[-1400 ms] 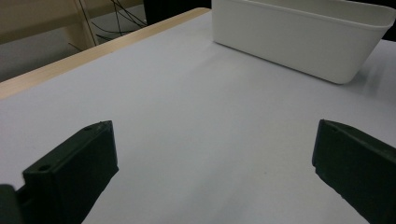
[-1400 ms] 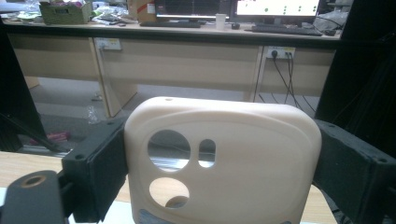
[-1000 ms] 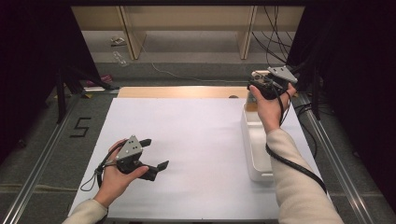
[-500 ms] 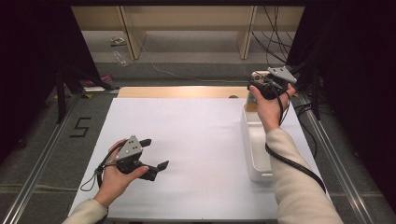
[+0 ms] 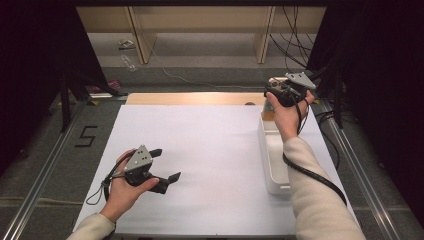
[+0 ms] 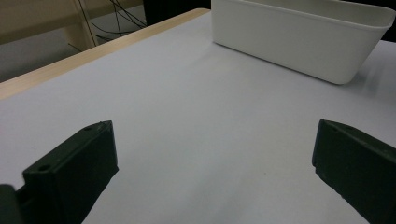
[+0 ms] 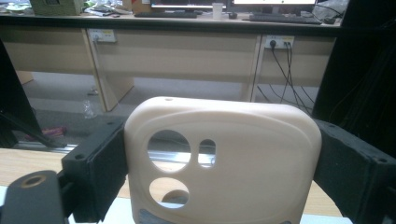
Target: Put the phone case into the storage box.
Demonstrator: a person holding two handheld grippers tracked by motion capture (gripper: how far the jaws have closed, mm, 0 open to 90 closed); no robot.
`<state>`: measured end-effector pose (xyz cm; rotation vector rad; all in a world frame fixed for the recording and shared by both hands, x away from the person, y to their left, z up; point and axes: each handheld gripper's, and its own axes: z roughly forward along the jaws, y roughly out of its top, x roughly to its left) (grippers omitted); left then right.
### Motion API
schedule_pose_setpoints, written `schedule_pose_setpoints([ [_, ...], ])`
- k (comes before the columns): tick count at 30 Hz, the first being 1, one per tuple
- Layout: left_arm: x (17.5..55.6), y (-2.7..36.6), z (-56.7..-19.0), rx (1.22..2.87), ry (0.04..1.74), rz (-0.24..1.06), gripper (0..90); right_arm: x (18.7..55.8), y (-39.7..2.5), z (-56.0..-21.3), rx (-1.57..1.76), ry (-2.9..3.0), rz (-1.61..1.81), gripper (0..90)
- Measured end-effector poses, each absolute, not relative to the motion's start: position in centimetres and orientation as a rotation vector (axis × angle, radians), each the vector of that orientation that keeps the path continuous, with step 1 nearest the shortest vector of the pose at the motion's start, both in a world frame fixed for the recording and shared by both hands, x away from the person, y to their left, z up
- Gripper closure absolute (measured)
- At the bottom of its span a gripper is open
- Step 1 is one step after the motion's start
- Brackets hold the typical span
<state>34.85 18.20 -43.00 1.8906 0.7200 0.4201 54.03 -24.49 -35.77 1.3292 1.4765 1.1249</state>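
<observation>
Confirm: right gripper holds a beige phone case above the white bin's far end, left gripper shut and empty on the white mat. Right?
Not quite. The left gripper is open, not shut: the left gripper view shows its jaws wide apart with bare white mat between. The right gripper does clamp the beige phone case above the white bin.

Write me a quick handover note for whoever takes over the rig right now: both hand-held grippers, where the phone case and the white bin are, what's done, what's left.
Right hand-held gripper: shut on the beige phone case, one jaw on each side edge, held up in the air over the far end of the white bin.
Left hand-held gripper: open, holding nothing, low over the white table cover at the near left.
White bin: on the right side of the cover, long side running away from the person.
Done: case is grasped and lifted.
Left: likely set the case down, perhaps in the bin; its contents can't be made out.
</observation>
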Motion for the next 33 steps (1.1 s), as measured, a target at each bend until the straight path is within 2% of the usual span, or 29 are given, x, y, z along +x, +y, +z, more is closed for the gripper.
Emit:
schedule_pose_setpoints([
  [33, 34.85, 18.17, -43.0, 1.891, 0.718, 0.418, 0.0, 54.36, -24.54, -36.72, 1.351, 1.493, 1.106, 11.9],
])
